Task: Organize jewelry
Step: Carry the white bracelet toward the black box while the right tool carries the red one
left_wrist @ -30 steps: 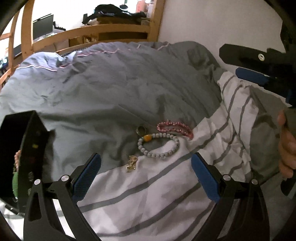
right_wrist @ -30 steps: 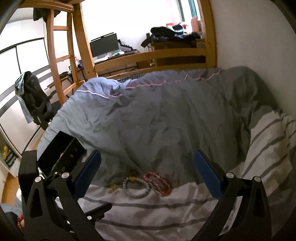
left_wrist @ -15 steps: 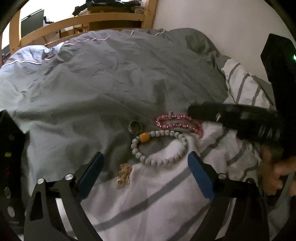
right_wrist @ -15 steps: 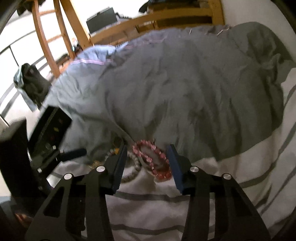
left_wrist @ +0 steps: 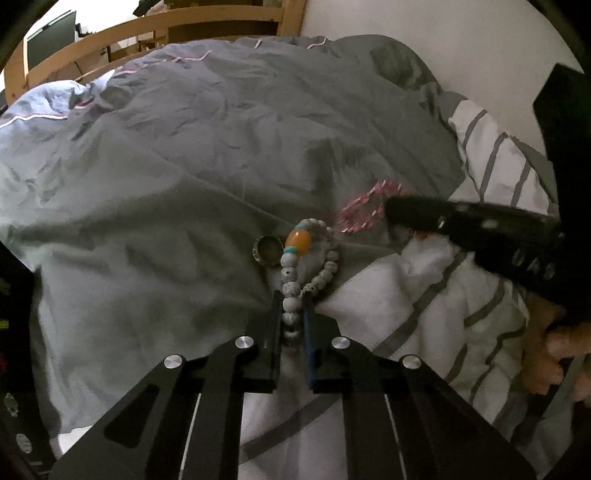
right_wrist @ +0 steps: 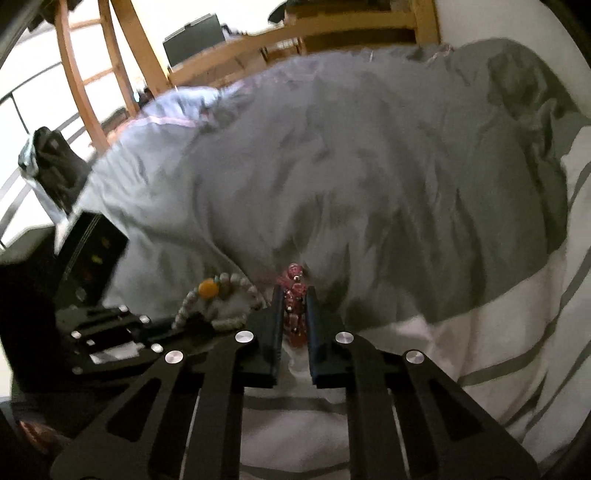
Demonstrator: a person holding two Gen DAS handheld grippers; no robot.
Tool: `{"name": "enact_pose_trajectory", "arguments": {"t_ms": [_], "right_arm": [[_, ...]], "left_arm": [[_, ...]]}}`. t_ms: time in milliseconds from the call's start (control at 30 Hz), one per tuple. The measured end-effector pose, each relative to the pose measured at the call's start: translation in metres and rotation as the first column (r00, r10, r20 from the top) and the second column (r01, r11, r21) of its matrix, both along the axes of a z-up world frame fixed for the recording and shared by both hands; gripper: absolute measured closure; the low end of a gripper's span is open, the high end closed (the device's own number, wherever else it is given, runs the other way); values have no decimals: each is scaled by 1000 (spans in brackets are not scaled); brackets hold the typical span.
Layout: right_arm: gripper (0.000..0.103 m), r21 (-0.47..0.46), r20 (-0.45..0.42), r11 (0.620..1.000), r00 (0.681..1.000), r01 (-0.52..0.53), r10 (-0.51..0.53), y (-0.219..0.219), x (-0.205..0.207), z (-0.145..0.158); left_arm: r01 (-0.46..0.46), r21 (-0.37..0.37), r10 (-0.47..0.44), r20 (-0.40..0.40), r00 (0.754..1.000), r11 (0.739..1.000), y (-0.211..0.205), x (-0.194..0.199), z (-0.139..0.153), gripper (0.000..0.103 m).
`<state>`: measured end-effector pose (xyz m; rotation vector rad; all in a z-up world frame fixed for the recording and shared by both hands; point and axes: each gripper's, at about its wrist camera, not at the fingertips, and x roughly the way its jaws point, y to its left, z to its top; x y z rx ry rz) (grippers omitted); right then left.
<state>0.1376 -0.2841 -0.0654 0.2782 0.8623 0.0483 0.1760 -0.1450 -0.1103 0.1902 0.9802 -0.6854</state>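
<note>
The near end of the grey bead bracelet is hidden between the fingers of the left gripper, so its last beads cannot be seen. The pink bead bracelet is blurred in the left wrist view, and part of it is covered by the dark fingers of the right gripper. The black jewelry box left of the grey bracelet is cut off by the picture edge; small shapes inside it are too dim to name. The hand on the right gripper shows only partly.

The left gripper is almost closed and pinches one strand of the grey bracelet. The bracelet is pulled into a narrow loop; its long axis runs away from the gripper, with the orange bead at the far end. The right gripper is also almost closed, clamped on the pink bracelet, which is squeezed long and thin and points away along the fingers.

Both bracelets lie on the bed where the grey duvet meets the striped white sheet, the pink one just right of the grey one. A ring touches the grey bracelet beside the orange bead. Beyond the grey bracelet the duvet is broad and open up to the wooden bed rail; the wall closes the right side.
</note>
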Motion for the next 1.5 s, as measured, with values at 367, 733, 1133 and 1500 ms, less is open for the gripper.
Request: {"name": "enact_pose_trajectory", "arguments": {"t_ms": [367,733,1133,1500], "right_arm": [[92,22,95,1000,995,-14,12,2,-7,21],[92,18,127,999,992,-31,29,7,-18,36],[92,32,173,996,982,-84,77,23,-35,60],[92,17,199,991,972,-130,124,53,-42,82]], "left_arm": [[-40,-28,41,50,998,999,15,1,28,96],[-98,-11,99,80,992,995,30,-7,53,96],[-170,-17,170,112,979,985,63,-25,86,96],[-214,1,211,159,964,977,92,-39,115,96]]}}
